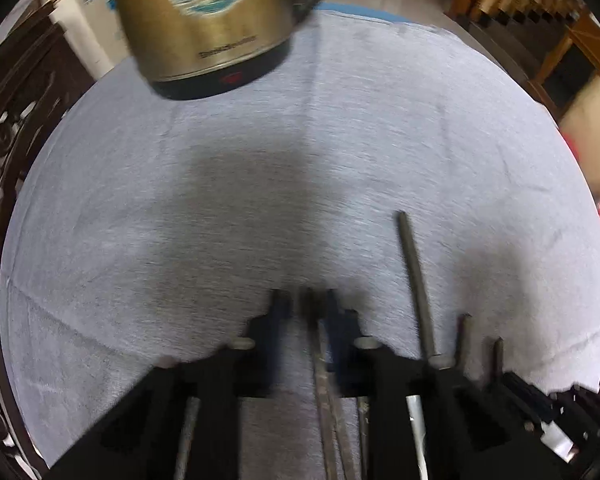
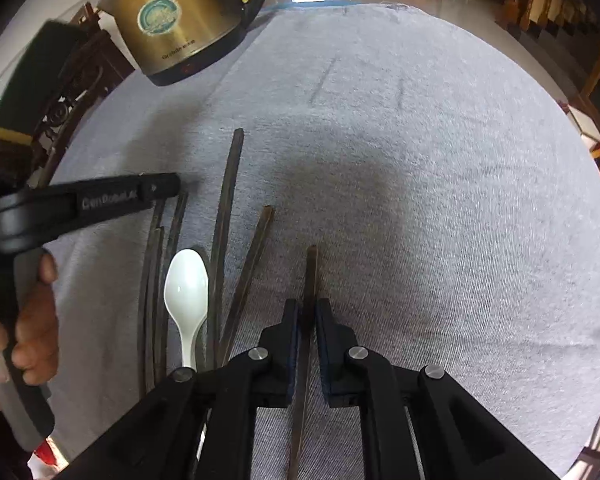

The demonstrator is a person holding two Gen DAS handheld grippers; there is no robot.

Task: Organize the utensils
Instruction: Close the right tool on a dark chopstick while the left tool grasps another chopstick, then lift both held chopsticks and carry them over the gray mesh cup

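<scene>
Several dark chopsticks and a white plastic spoon (image 2: 186, 284) lie on a grey cloth (image 2: 420, 200). My right gripper (image 2: 308, 308) points steeply down and is shut on a single chopstick (image 2: 311, 268) that runs up between its pads. My left gripper (image 1: 306, 306) is closed around a pair of chopsticks (image 1: 320, 360); this view is blurred. In the right wrist view the left gripper (image 2: 170, 188) reaches in from the left over that pair (image 2: 156, 280), left of the spoon. Two loose chopsticks (image 2: 228, 200) (image 2: 252, 272) lie between the spoon and my right gripper.
A brass-coloured electric kettle (image 2: 180, 20) (image 1: 204, 20) with a black base stands at the far left of the cloth (image 1: 380, 140). A person's hand (image 2: 32, 320) holds the left gripper's handle. Dark carved wooden furniture (image 1: 16, 120) borders the left edge. Another loose chopstick (image 1: 414, 280) lies right of my left gripper.
</scene>
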